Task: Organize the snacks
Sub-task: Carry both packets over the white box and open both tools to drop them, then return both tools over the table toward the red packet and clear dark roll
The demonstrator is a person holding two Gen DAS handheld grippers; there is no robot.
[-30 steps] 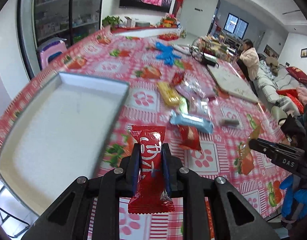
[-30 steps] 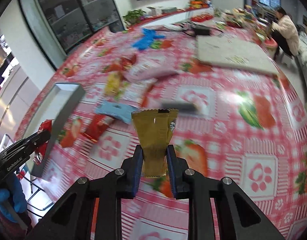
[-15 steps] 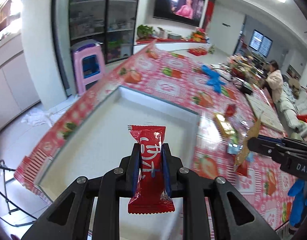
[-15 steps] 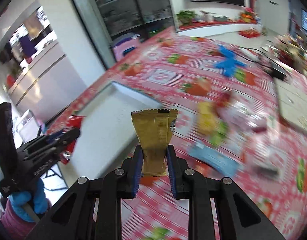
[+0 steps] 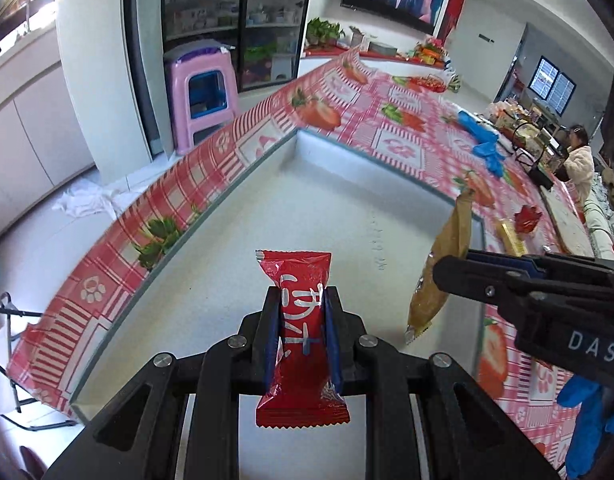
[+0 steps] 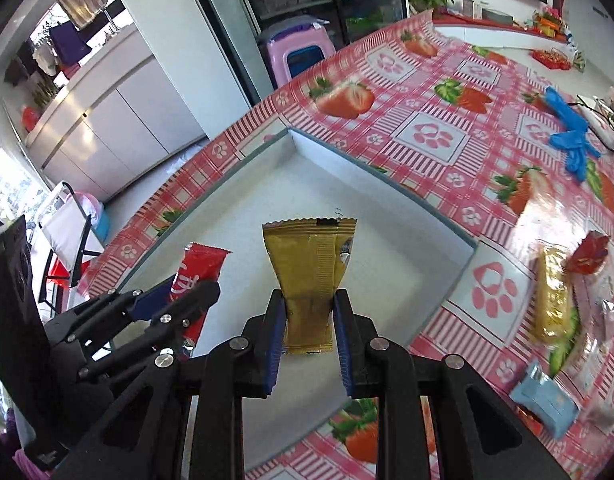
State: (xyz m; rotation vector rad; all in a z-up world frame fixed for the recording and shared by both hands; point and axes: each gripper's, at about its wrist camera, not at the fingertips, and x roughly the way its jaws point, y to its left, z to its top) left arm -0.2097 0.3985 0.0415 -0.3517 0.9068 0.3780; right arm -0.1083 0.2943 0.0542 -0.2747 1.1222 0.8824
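1. The left hand-held gripper point(image 5: 300, 334) is clamped on a red snack point(image 5: 301, 330), gripped across its middle, so both crimped ends stick out free.
2. The right hand-held gripper point(image 6: 309, 330) pinches a gold snack point(image 6: 310, 278) near its lower end; most of the packet fans out beyond the fingers.
3. Both packets hang over the white tray point(image 5: 327, 216) on the tabletop point(image 6: 435, 136), likely ready to be dropped in.
4. Each packet's long axis runs along its gripper's fingers, pointing forward and down toward the tray floor.
5. More snacks point(image 6: 553, 304) lie loose on the tabletop right of the tray.
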